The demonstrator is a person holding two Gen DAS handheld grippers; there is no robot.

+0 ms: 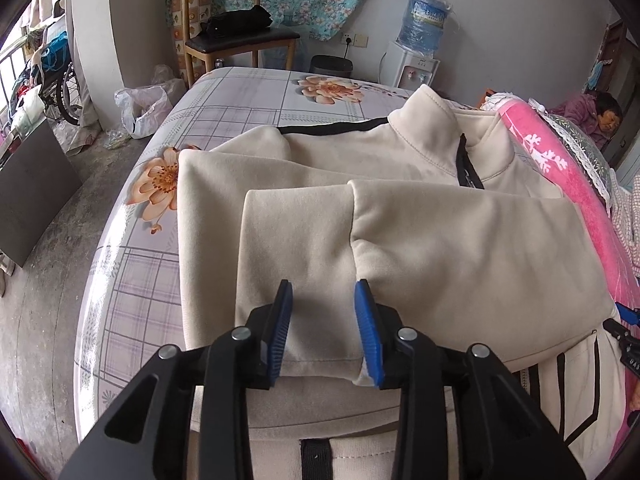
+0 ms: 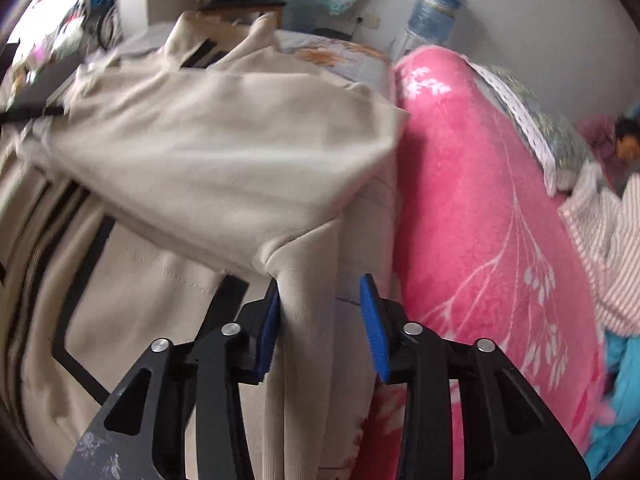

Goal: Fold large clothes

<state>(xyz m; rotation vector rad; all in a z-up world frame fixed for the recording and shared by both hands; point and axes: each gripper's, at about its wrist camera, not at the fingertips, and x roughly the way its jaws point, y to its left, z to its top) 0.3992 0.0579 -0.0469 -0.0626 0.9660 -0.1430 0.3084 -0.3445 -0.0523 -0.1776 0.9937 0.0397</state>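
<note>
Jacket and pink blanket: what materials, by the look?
Jacket: looks like matte knit fleece or sweatshirt cotton; soft rounded folds, ribbed cuff. Pink blanket: seemingly plush synthetic fleece; fuzzy nap with a slight sheen, white plant pattern.

The right wrist view is smeared by motion blur: the chair point(image 2: 244, 0), water bottle point(image 2: 434, 10) and clutter by the window point(image 2: 76, 12) show no detail. The jacket point(image 1: 400, 240) runs off the bottom edge in both views, its hem unseen. The folded sleeve point(image 1: 460, 256) covers the zipper's point(image 1: 466, 168) lower part. The pink blanket point(image 2: 480, 200) hides the bed beneath it.
</note>
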